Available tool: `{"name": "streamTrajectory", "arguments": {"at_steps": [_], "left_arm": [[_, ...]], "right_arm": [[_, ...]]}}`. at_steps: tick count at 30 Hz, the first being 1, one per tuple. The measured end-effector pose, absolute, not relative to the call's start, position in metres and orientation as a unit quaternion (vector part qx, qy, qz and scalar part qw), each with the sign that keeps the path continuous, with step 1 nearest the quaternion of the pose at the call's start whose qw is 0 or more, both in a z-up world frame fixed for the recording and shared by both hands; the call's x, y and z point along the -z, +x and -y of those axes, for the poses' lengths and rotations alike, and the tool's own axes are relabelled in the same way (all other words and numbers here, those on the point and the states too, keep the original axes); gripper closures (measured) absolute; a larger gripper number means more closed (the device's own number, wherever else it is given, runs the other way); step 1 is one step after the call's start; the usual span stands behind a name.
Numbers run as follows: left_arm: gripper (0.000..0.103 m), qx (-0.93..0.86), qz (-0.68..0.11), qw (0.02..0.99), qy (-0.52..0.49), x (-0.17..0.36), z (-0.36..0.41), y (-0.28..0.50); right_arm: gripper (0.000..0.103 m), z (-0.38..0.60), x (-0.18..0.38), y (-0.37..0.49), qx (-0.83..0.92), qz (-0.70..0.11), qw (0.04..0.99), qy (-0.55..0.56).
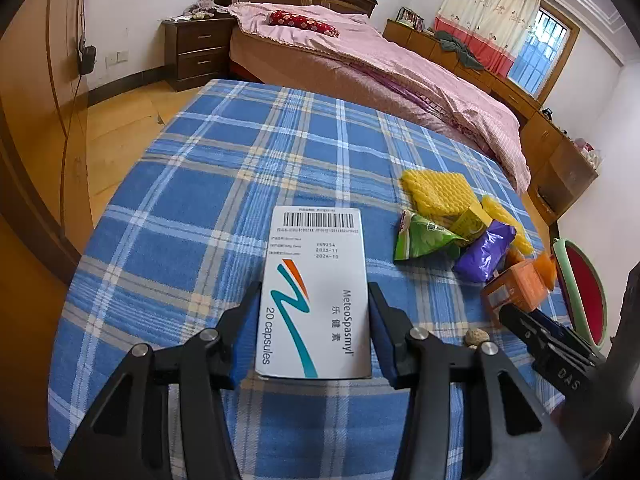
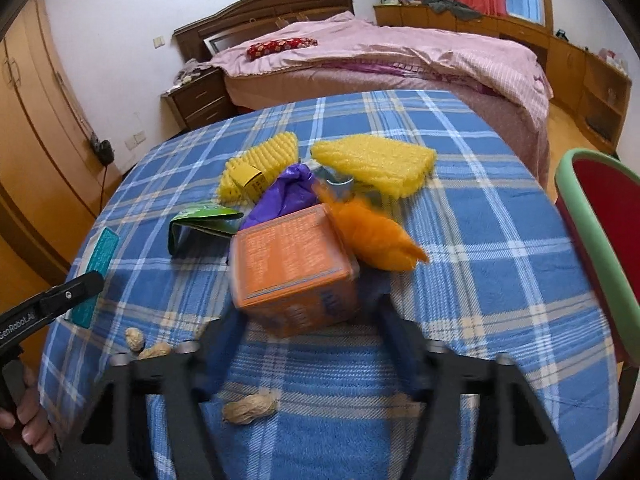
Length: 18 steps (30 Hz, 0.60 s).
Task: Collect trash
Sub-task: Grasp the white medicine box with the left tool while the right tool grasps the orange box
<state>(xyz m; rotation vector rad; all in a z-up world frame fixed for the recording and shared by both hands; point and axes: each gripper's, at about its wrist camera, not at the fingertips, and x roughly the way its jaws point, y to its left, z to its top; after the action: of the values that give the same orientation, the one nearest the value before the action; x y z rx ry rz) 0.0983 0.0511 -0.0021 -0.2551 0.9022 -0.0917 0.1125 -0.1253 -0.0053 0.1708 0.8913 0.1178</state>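
The bench (image 2: 500,208) is covered with a blue plaid cloth. On it lies a heap of litter: two yellow foam nets (image 2: 376,162), a purple bag (image 2: 286,196), a green wrapper (image 2: 200,224), a small yellow carton (image 2: 250,180), an orange bag (image 2: 376,236) and an orange box (image 2: 292,268), all touching or overlapping. Nearer the front edge lie peanuts (image 2: 250,408), one alone in the middle and two more (image 2: 146,344) to the left, well apart from the heap. The white medicine box (image 1: 316,292) sits left of the heap; whether it rests on the cloth cannot be told.

Clamped white capsule box (image 1: 314,296), piled wrappers (image 1: 460,236) beside
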Motion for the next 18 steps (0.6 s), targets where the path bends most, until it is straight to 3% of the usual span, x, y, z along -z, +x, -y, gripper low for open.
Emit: {"name": "streamTrajectory", "arguments": {"at_steps": [16,17,18], "left_arm": [[0.053,0.066,-0.415,0.900,-0.115,-0.020,-0.036,0.085],[0.053,0.068,-0.414,0.900,-0.114,-0.022,-0.034,0.084],[0.053,0.071,-0.413,0.901,-0.114,-0.024,-0.033,0.083]], "right_arm": [[0.049,0.132,-0.029,0.078,-0.074,-0.389,0.912,0.103],[0.053,0.133,-0.032,0.074,-0.074,-0.385,0.914,0.105],[0.073,0.134,-0.036,0.071,-0.075,-0.381,0.915,0.106]]}}
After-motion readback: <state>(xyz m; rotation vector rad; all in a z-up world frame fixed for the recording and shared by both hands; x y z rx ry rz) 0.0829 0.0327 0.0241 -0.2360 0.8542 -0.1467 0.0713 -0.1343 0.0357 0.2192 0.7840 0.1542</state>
